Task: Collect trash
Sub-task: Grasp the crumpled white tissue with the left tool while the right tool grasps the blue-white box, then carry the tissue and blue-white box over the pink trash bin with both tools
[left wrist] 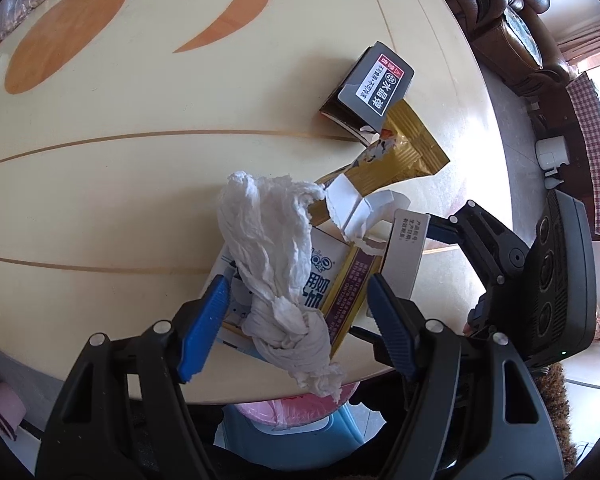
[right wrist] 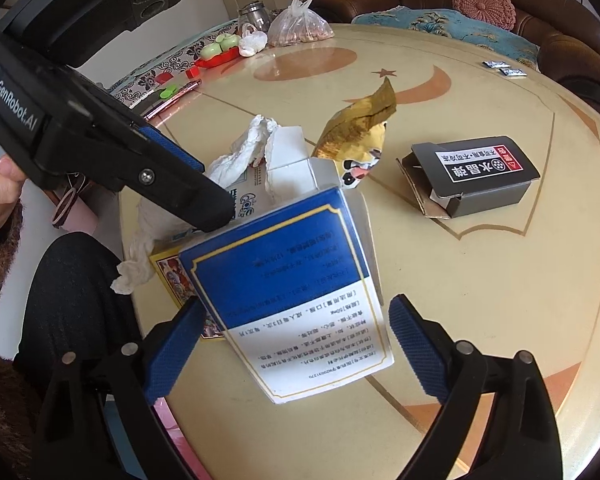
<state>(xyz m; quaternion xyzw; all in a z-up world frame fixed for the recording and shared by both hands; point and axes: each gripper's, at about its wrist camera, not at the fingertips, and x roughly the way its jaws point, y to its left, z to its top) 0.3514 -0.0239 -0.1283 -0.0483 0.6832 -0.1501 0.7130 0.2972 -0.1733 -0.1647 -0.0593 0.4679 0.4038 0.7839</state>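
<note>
A pile of trash lies at the near edge of the round table (left wrist: 100,184). A crumpled white tissue (left wrist: 276,256) drapes over a flattened blue-and-white carton (left wrist: 320,280), with a gold snack wrapper (left wrist: 404,152) behind. My left gripper (left wrist: 296,312) is open with its fingers on either side of the tissue and carton; the tissue also shows in the right wrist view (right wrist: 244,152). My right gripper (right wrist: 296,348) is open around a blue-and-white medicine box (right wrist: 296,292), which stands tilted on the table. A grey box (left wrist: 376,88) lies further off and also shows in the right wrist view (right wrist: 480,180).
A pink-lined bin (left wrist: 292,412) sits below the table edge. A bag of nuts (right wrist: 300,24), a metal jar (right wrist: 254,14), a red tray (right wrist: 216,58) and small packets (right wrist: 504,68) stand at the far side. A brown sofa (right wrist: 560,32) stands behind.
</note>
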